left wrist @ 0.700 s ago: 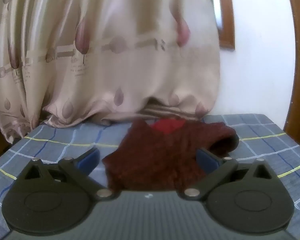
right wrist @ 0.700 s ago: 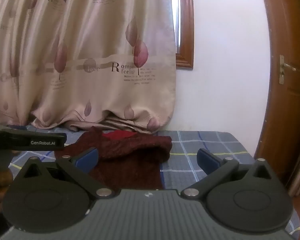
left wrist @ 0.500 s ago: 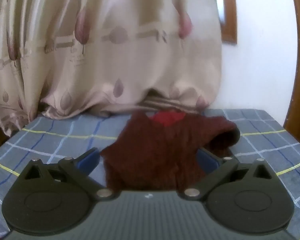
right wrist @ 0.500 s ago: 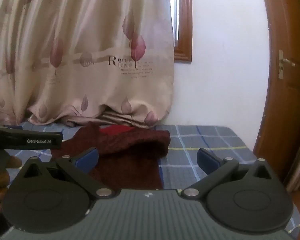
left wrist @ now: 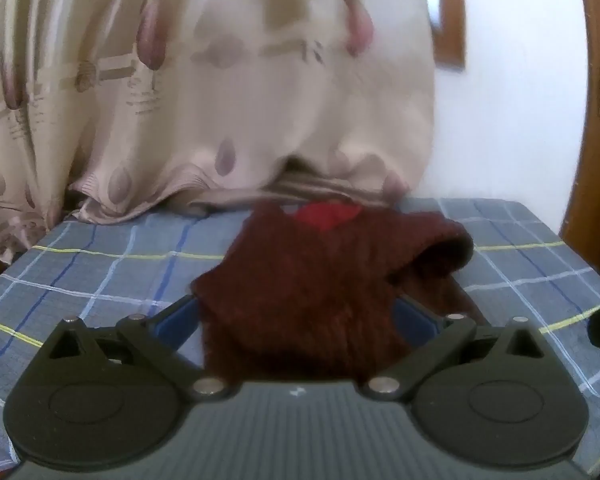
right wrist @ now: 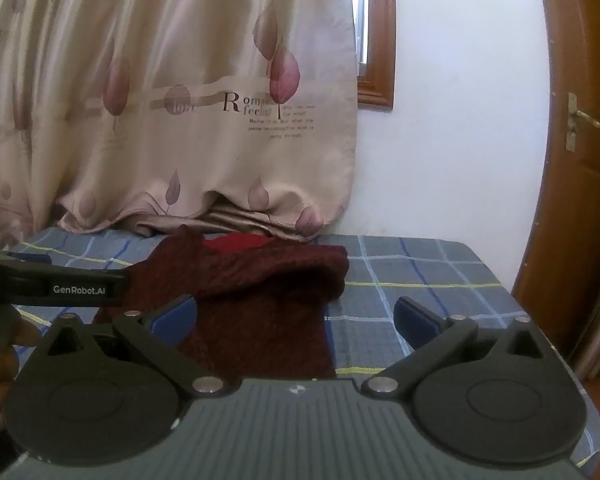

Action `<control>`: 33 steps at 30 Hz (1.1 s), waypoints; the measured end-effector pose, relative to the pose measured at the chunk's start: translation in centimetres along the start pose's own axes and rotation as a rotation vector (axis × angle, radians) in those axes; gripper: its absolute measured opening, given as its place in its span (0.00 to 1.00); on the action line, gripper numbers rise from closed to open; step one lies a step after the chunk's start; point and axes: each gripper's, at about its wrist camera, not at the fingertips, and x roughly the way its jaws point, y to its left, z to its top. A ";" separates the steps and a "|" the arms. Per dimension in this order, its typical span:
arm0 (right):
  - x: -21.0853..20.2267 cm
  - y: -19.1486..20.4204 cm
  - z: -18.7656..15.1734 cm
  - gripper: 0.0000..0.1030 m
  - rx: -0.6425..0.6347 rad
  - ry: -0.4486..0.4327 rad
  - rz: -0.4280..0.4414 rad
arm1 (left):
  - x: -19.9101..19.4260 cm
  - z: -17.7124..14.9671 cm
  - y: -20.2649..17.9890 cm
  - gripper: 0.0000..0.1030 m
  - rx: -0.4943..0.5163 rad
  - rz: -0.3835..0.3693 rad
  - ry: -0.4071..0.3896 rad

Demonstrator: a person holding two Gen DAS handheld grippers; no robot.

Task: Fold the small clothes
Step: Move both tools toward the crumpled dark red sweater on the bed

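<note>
Nearest, the left tool [left wrist: 296,316] is held wide open, its blue pads either side of the near hem of a dark red knitted garment [left wrist: 320,280]; contact cannot be judged. The right tool [right wrist: 296,316] is likewise spread wide, nothing gripped, the garment's right edge lying between its pads. The garment is spread on the checked blue counter [right wrist: 420,272], with a sleeve folded over. Behind, a beige curtain [right wrist: 204,100] is hung.

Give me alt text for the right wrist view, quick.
The open right gripper hovers over a dark red knitted garment lying on a blue checked cloth. The left gripper reaches in from the left edge; a beige curtain hangs behind.
</note>
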 end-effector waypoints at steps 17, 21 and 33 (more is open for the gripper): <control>0.2 -0.7 -0.1 1.00 0.037 0.032 0.013 | 0.2 -0.6 -0.9 1.00 0.034 -0.025 0.033; 0.3 -0.8 -0.3 1.00 0.042 0.041 0.011 | 0.0 -0.7 -0.8 1.00 0.036 -0.052 0.053; 0.7 -2.8 -1.3 1.00 0.094 0.055 0.005 | 0.1 -0.5 -1.7 1.00 0.032 -0.134 0.115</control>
